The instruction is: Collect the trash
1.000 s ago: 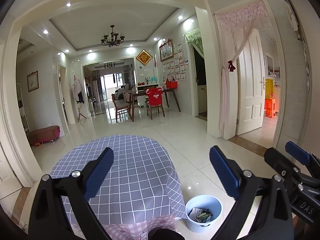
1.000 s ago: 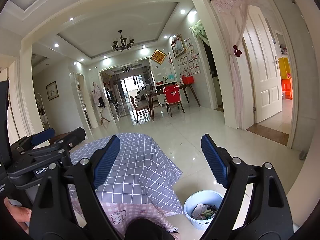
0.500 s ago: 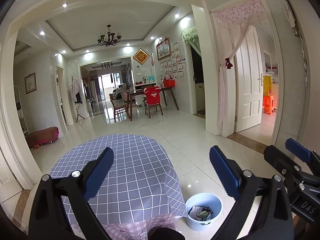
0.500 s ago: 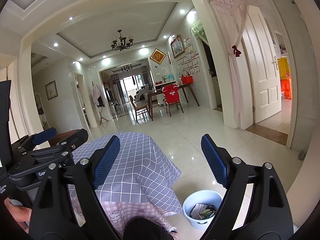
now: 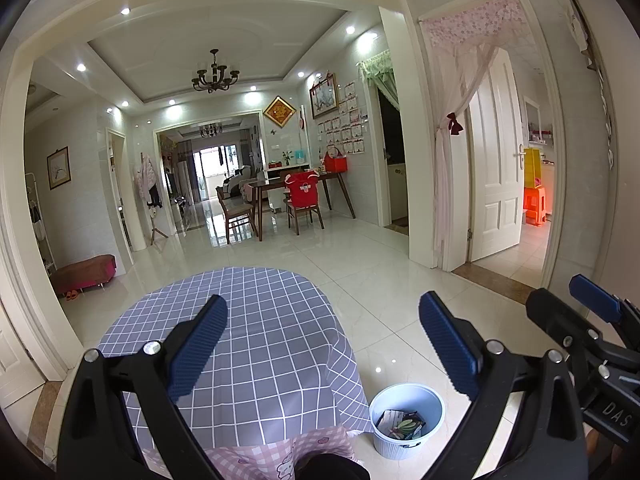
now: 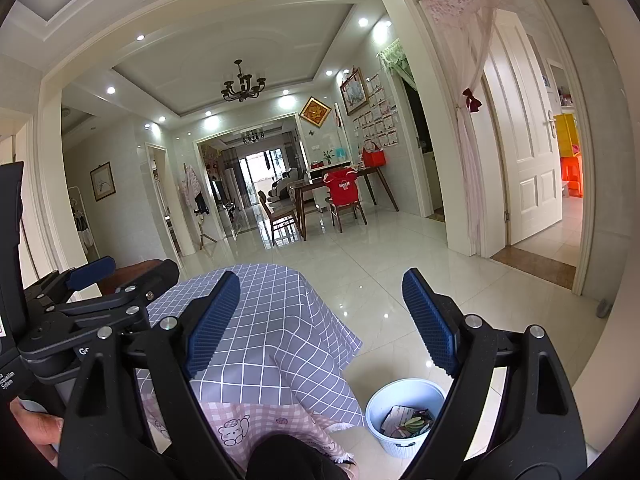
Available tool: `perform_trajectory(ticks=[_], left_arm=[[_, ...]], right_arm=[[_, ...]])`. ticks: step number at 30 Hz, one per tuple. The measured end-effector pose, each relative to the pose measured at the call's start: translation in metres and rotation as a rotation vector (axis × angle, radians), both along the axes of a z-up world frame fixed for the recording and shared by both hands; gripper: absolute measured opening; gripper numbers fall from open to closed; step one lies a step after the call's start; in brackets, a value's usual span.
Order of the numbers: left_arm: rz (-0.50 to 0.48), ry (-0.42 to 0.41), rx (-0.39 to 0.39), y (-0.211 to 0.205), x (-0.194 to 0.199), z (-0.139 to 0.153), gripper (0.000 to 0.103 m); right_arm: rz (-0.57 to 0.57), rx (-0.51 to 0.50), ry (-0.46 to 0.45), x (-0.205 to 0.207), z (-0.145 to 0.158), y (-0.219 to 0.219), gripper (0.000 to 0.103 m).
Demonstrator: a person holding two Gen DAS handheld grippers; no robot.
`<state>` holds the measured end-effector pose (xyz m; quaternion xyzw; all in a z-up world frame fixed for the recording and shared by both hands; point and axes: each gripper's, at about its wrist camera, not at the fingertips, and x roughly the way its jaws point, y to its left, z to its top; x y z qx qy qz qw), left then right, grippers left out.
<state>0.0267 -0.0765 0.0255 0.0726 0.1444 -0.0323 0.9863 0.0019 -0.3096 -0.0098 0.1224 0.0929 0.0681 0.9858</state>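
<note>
While the round table under its grey-blue checked cloth [image 5: 256,344] shows no litter on top, the left gripper [image 5: 322,344] and right gripper [image 6: 320,320] both hang with fingers spread wide and empty; collection looks finished or nearly so. Right of the table, on the floor, the pale blue ribbed plastic bin [image 5: 406,420] holds crumpled paper and wrappers.
</note>
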Motion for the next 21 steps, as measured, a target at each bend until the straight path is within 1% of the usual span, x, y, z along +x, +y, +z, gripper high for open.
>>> perform_trajectory(ticks=[16, 21], left_arm=[[-0.013, 0.008, -0.001, -0.0013, -0.0003, -0.0031, 0.095], [-0.018, 0.012, 0.003, -0.0010, -0.0003, -0.0087, 0.095]], right_arm=[[-0.002, 0.001, -0.001, -0.0023, -0.0005, -0.0028, 0.083], [-0.003, 0.003, 0.003, -0.0030, -0.0018, -0.0037, 0.083]])
